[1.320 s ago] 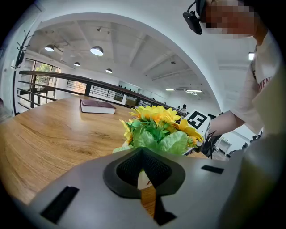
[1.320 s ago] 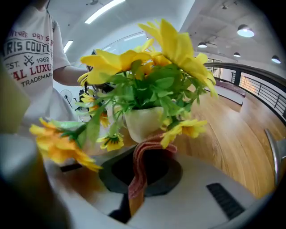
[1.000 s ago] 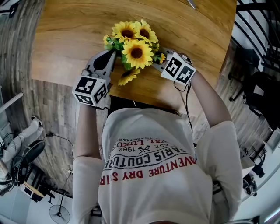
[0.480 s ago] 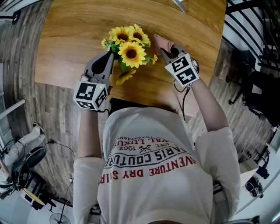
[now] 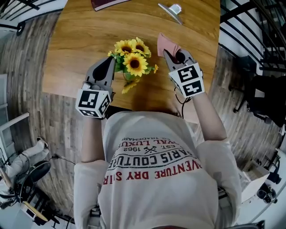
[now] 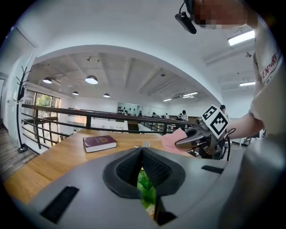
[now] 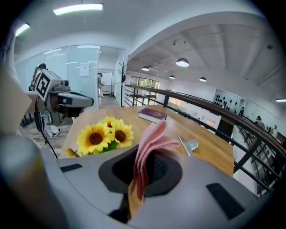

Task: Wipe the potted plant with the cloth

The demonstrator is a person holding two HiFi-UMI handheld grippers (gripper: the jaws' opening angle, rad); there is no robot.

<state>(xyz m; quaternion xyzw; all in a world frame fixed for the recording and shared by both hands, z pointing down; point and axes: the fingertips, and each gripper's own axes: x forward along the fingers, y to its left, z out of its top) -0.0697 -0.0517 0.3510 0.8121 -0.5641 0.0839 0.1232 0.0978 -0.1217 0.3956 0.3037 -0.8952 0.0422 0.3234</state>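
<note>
The potted plant is a bunch of yellow sunflowers with green leaves; its pot is hidden under the blooms. My left gripper is at the plant's left side, jaws shut, with green leaves caught in the slit between them. My right gripper is to the right of the blooms, a little apart from them, shut on a folded pink cloth that sticks up past its jaws. In the right gripper view the cloth stands between the jaws, the sunflowers to its left.
The wooden table carries a maroon book at the far edge and a metal clip beyond the cloth. A dark railing runs behind the table. The table's near edge is against the person's body.
The right gripper has drawn out from the blooms' right side and swung up, showing the pink cloth. The left gripper has kept its place at the plant's left, and both have risen.
</note>
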